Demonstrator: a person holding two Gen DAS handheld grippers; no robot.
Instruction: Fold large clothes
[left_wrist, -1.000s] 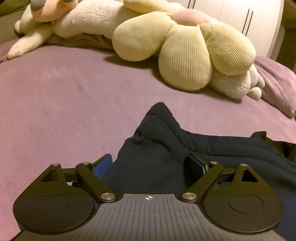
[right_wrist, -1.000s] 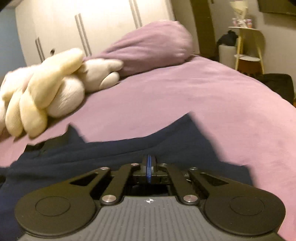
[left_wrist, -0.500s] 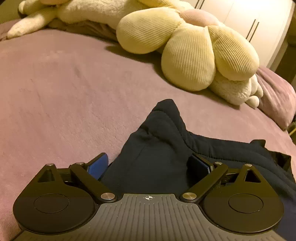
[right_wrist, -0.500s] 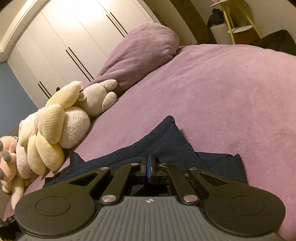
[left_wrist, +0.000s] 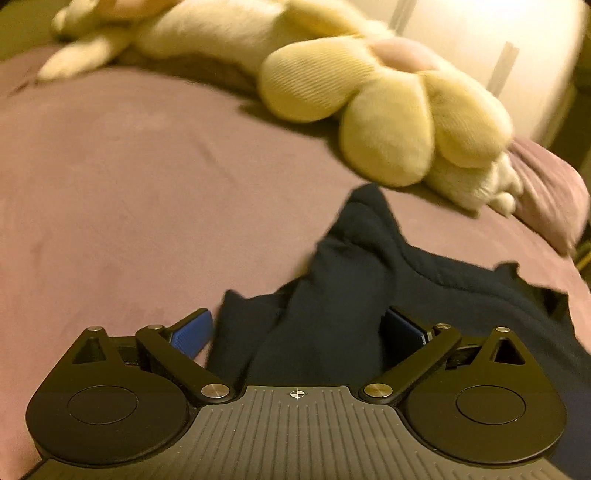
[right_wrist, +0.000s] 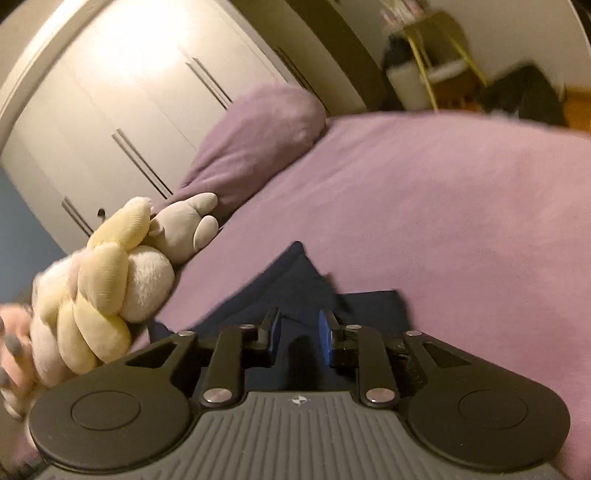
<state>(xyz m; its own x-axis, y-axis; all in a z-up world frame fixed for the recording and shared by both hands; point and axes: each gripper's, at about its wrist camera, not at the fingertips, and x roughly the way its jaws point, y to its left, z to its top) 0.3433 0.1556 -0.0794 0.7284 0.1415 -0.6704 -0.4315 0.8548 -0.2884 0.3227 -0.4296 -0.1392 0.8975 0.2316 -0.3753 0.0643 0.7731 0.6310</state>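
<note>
Left wrist: flower plush (left_wrist: 388, 110) just beyond navy garment (left_wrist: 332, 314) on bedspread (left_wrist: 129, 203).

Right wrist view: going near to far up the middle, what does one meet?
Right claw, open → dark navy garment → purple bedspread → purple pillow → white wardrobe doors.
</note>
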